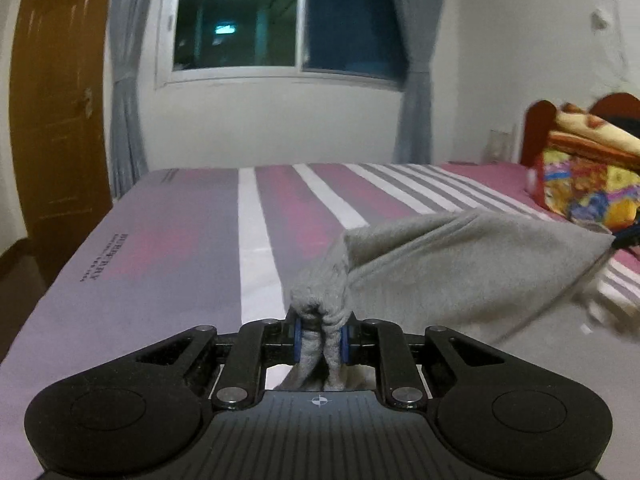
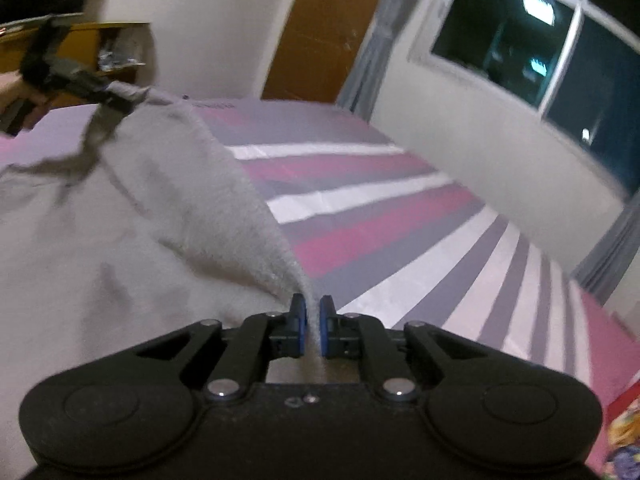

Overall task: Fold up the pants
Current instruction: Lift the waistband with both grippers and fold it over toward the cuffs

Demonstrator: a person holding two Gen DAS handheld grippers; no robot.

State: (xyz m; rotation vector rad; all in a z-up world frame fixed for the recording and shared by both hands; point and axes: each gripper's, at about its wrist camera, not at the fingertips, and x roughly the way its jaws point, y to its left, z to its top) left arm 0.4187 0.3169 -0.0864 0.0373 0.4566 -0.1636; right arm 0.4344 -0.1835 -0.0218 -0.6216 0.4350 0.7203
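The grey pants (image 1: pixel 460 264) are held up over a striped bed. My left gripper (image 1: pixel 320 340) is shut on a bunched ribbed corner of them. The cloth stretches right to my right gripper (image 1: pixel 626 236), whose tip shows at the frame edge. In the right wrist view my right gripper (image 2: pixel 313 320) is shut on a thin edge of the pants (image 2: pixel 132 216). The cloth runs up left to my left gripper (image 2: pixel 100 92), held in a hand. The lower part of the pants hangs down out of sight.
The bed sheet (image 1: pixel 192 248) has pink, grey and white stripes. A stack of colourful folded blankets (image 1: pixel 588 176) lies at the bed's right end by a red headboard (image 1: pixel 540 128). A window (image 1: pixel 280 16) with grey curtains and an orange door (image 1: pixel 60 120) stand beyond.
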